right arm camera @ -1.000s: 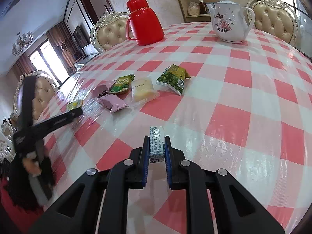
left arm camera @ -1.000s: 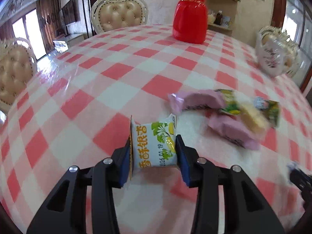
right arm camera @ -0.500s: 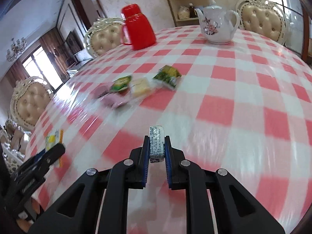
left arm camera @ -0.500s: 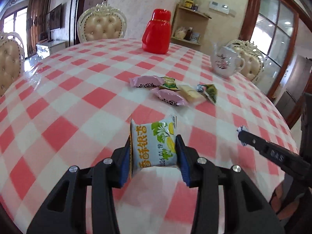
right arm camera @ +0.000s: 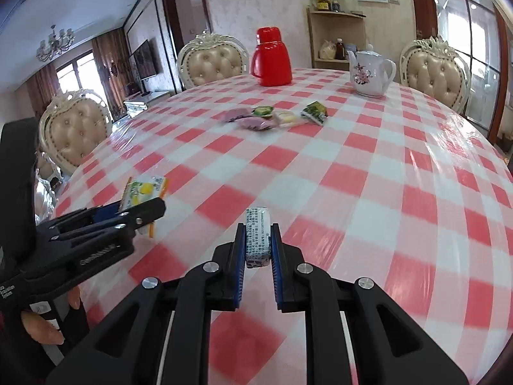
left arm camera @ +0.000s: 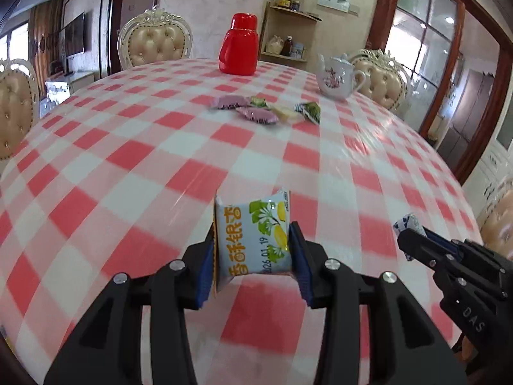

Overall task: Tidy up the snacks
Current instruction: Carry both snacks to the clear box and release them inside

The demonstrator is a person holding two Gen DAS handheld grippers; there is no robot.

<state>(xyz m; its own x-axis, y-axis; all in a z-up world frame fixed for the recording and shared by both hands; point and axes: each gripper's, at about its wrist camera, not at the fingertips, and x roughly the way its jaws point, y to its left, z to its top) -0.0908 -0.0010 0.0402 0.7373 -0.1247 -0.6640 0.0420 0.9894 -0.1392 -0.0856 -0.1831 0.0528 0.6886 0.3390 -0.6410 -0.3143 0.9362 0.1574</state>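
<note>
My left gripper (left arm camera: 253, 250) is shut on a pale blue snack packet (left arm camera: 253, 240) printed with yellow and green fruit, held above the near part of the checked table (left arm camera: 160, 166). My right gripper (right arm camera: 258, 243) is shut on a small white and blue wrapped sweet (right arm camera: 256, 240). Each gripper shows in the other's view: the right gripper (left arm camera: 413, 240) at lower right with the wrapped sweet (left arm camera: 407, 224), the left gripper (right arm camera: 141, 211) at left with the snack packet (right arm camera: 144, 192). Several more snacks (left arm camera: 266, 112) lie in a loose cluster far across the table, among them pink packets (right arm camera: 253, 122) and green packets (right arm camera: 314, 112).
A red thermos jug (left arm camera: 239, 48) and a white flowered teapot (left arm camera: 336, 77) stand at the table's far side. Cream tufted chairs (right arm camera: 211, 61) ring the table. A person's hand (right arm camera: 45, 324) holds the left gripper's handle. A wooden corner shelf (left arm camera: 288, 32) stands behind.
Both grippers have drawn back from the snack cluster toward the near table edge, each keeping its grip. The cluster now lies far off, and each gripper shows in the other's view.
</note>
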